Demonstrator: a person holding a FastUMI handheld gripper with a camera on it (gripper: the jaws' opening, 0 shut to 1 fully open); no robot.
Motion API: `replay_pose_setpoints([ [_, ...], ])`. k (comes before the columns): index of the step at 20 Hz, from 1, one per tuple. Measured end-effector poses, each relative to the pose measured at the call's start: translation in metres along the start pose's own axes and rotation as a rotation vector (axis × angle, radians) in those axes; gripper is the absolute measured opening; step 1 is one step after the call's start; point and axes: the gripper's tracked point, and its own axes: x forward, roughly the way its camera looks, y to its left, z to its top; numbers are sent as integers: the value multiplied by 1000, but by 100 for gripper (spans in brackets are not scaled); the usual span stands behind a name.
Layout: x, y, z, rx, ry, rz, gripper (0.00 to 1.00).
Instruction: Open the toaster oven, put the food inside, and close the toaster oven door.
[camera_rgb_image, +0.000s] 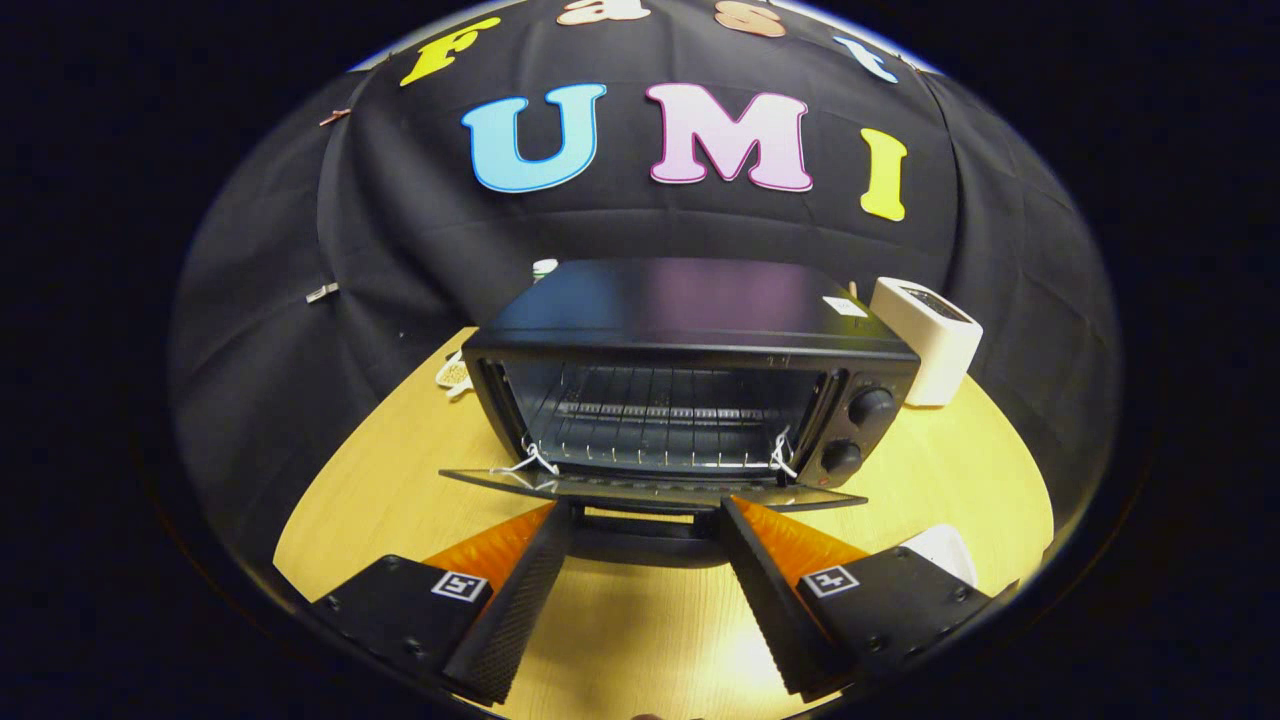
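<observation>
A black toaster oven (690, 300) stands on the wooden table, straight ahead of my fingers. Its glass door (650, 490) is folded down flat, almost level, and the wire rack (665, 415) inside is bare. Two knobs (868, 408) sit on the oven's right panel. My gripper (648, 512) is open, and its fingertips reach just under the front edge of the lowered door. Nothing is between the fingers. The door's dark handle (645, 540) shows in the gap between the two tips, below the door edge.
A white box-shaped appliance (925, 340) stands right of the oven, at the back. A white rounded object (945, 550) peeks out beside my right finger. Small white items (455, 375) lie behind the oven's left side. Bare tabletop (400, 480) lies left of the oven.
</observation>
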Motion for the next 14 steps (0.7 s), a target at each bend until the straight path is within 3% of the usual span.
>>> replay_pose_setpoints([
  [9, 0, -6, -87, 1, 199, 39, 98],
  [14, -9, -17, -87, -26, 198, 60, 98],
])
